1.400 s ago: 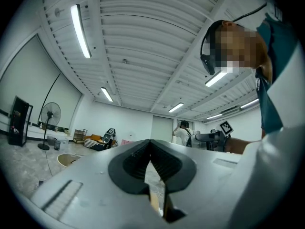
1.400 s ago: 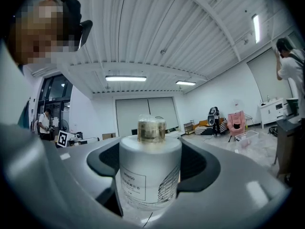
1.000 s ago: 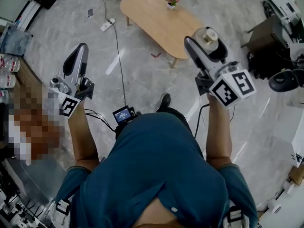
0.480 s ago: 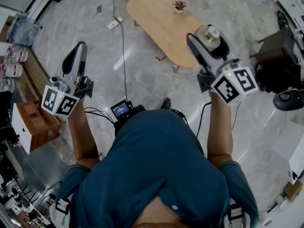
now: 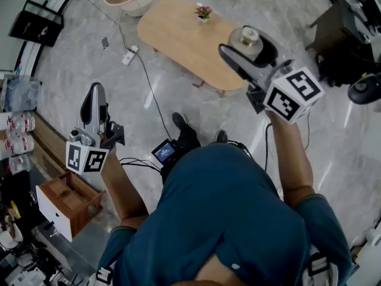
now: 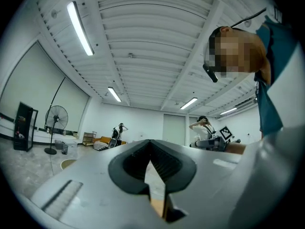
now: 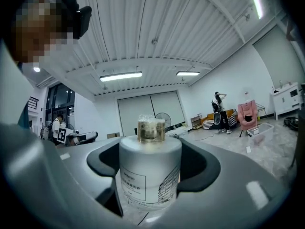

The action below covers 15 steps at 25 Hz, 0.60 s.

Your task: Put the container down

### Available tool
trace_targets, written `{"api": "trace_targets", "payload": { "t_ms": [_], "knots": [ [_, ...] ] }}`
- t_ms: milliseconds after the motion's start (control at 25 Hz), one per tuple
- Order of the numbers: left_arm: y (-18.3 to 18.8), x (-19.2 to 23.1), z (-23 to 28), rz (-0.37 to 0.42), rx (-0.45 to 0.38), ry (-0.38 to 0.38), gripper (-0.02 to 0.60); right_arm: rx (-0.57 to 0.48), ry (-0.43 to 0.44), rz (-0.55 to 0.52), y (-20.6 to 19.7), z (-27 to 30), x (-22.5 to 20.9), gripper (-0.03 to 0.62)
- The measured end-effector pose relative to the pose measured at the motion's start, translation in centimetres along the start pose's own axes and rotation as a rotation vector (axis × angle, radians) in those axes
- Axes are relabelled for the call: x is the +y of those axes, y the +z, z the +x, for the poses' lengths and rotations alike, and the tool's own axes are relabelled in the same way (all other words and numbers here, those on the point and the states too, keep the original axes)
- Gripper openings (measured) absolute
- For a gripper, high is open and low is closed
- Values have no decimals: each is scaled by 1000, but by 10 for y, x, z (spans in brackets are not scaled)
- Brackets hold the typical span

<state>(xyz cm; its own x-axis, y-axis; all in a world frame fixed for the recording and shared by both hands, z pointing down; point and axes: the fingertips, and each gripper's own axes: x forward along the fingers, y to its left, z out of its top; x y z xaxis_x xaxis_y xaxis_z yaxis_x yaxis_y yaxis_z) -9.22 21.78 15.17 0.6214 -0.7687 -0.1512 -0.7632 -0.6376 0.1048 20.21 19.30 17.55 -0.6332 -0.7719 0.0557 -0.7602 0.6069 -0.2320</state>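
The container (image 5: 247, 36) is a squat frosted white bottle with a gold cap. It stands upright between the jaws of my right gripper (image 5: 252, 47), which is shut on it and held up in the air over the near end of the oval wooden table (image 5: 178, 34). In the right gripper view the container (image 7: 150, 168) fills the space between the dark pads (image 7: 198, 163) and its label faces the camera. My left gripper (image 5: 94, 98) is raised at the left, over the floor. In the left gripper view its jaws meet with nothing between them.
A small potted plant (image 5: 203, 12) stands on the table's far part. A power strip (image 5: 130, 55) and its cable lie on the marble floor. A wooden drawer box (image 5: 62, 196) and bottles (image 5: 16, 133) are at the left, and dark equipment (image 5: 348, 40) at the right.
The head view has swung: the table has slid toward the middle and closer under the right gripper. The left gripper sits lower in the view. The container stays gripped.
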Motion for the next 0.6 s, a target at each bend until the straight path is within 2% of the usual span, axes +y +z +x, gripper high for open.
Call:
{"api": "trace_targets", "payload": {
  "t_ms": [200,320,600],
  "knots": [
    [3,40,35,1,-7,-86,-5,-20,-75,-12,16,27,-5,345],
    [15,79,57,0,-23,-125,-5,-28,-113,-19,29,58,-6,345],
    [18,150,73,-20,-26,-191,-5,-33,-161,-18,30,124,11,345]
  ]
}}
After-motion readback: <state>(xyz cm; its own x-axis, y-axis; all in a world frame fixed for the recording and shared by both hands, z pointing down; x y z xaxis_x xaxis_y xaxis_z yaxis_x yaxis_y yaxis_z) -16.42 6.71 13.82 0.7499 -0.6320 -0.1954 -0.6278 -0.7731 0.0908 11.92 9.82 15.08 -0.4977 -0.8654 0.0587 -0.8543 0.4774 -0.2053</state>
